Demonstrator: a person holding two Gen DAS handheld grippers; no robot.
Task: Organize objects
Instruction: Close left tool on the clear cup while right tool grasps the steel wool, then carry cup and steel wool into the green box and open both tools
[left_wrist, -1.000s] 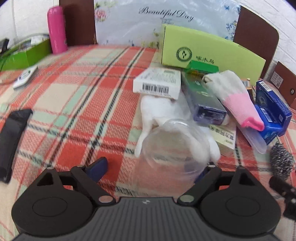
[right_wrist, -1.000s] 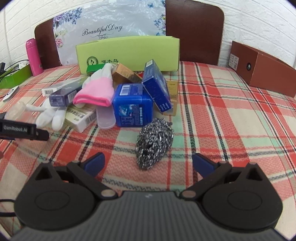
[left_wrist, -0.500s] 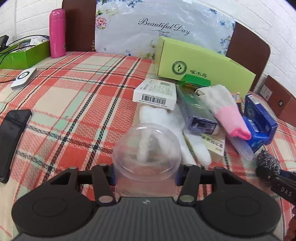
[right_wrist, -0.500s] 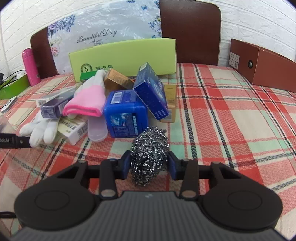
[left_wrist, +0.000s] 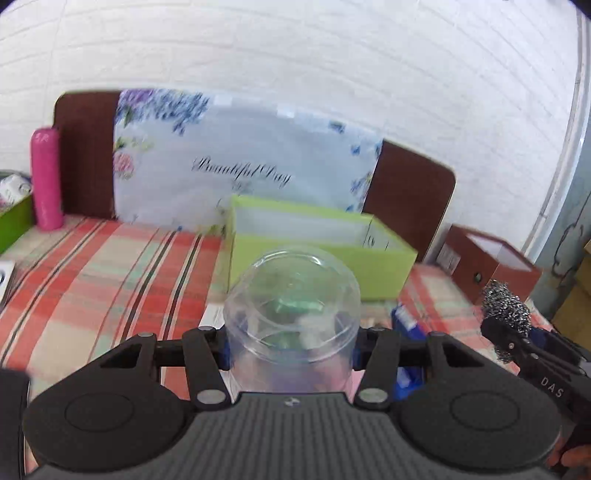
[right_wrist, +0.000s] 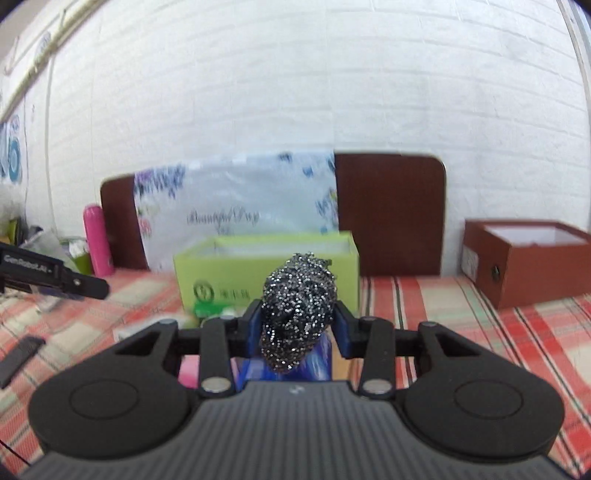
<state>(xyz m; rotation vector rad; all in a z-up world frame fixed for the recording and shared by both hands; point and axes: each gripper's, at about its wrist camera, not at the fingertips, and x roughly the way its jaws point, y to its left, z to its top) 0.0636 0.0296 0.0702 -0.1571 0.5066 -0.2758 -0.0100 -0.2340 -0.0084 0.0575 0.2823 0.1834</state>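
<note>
Both grippers have risen off the plaid surface (left_wrist: 92, 266) since half a second ago, and each wrist view now takes in the white brick wall. Left gripper (left_wrist: 291, 349) clenched on clear plastic cup (left_wrist: 291, 306), held above the surface, in front of open green box (left_wrist: 317, 245). Right gripper (right_wrist: 297, 325) clamped on steel wool scrubber (right_wrist: 297, 306), also lifted, in line with the same green box (right_wrist: 266, 258). Scrubber and right gripper show at right edge of left view (left_wrist: 504, 308). Pink bottle (left_wrist: 46, 181) upright far left. Brown box (right_wrist: 528, 254) open, far right.
</note>
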